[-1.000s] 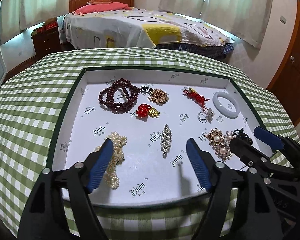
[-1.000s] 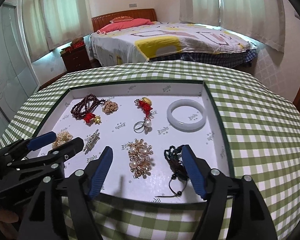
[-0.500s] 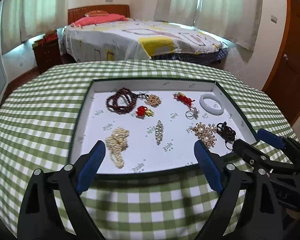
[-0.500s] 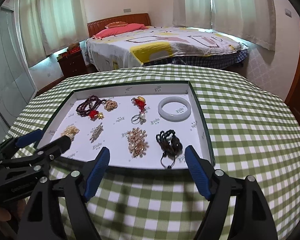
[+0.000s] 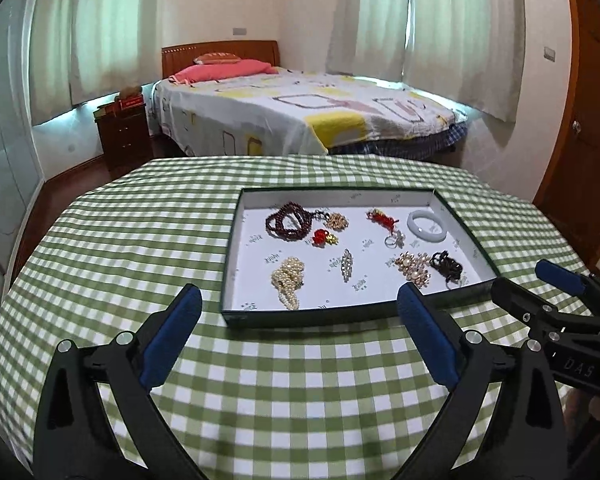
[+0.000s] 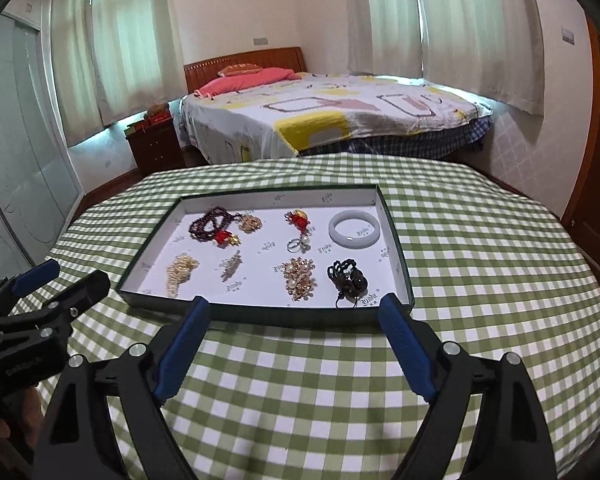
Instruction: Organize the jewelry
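the shallow green-rimmed white tray [image 5: 478, 246] sits on the green checked tablecloth [image 5: 140, 240], holding a white jade bangle [image 5: 426, 226] far right and what looks like a pearl strand [image 5: 288, 280] near left; left gripper [image 5: 300, 322] and right gripper [image 6: 296, 334] hover near it, jaws opening, empty

Right gripper [image 6: 294, 310] over checked cloth [image 6: 480, 248], jaws opening, nothing between. Ahead, tray [image 6: 402, 264] holding white bangle [image 6: 354, 227], dark beads [image 6: 210, 224], pearls [image 6: 180, 270], gold brooch [image 6: 299, 278], black bracelet [image 6: 348, 278]. Left gripper [image 6: 56, 284] at left edge, beside tray. Bed [image 6: 340, 116] behind.
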Available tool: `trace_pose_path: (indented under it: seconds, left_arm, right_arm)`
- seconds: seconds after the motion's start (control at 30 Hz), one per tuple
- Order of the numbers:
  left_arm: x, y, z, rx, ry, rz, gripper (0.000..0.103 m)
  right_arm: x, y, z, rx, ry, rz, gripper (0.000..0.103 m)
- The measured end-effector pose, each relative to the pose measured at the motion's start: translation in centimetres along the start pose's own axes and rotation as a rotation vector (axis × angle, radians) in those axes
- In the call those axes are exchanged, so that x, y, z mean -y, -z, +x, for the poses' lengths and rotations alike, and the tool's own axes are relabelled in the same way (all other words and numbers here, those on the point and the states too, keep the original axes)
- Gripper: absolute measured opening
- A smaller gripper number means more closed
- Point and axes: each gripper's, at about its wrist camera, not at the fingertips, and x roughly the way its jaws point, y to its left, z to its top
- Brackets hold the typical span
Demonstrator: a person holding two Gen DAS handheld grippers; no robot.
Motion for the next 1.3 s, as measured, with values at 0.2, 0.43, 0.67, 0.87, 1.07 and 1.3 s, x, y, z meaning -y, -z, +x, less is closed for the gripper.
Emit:
trace_pose_path:
  seconds: [0.2,0.43,0.67,0.87,1.07,1.3]
  left_arm:
    - [-0.8,-0.2,-3.8,0.040,-0.022,-0.004,0.098]
    - [-1.2,-0.6,-8.0,0.099,-0.041,-0.018,0.098]
    - [-0.7,-0.7,-11.5,0.164,-0.046,-0.004,0.098]
    - [-1.0,-0.7,-13.3,0.191,-0.037,-0.019,0.098]
    - [-1.2,-0.6,-14.3,0.205,-0.043,-0.031,0.098]
    - [-1.3,-0.4,-14.9,0.213,-0.041,-0.039,0.099]
  right_arm:
    - [-0.7,-0.3,-2.9,0.047,-0.006,-0.014,0.084]
    - [-1.3,-0.7,-6.4,0.099,0.004,-0.020,0.084]
    - [-1.6,-0.7,-9.8,0.149,0.017,-0.032,0.085]
    - [-2.0,-0.6,-12.2,0.189,0.030,-0.046,0.085]
    - [-2.3,-0.4,-13.4,0.220,0.037,-0.054,0.085]
    - [-2.6,-0.2,-13.9,0.232,0.037,-0.059,0.085]
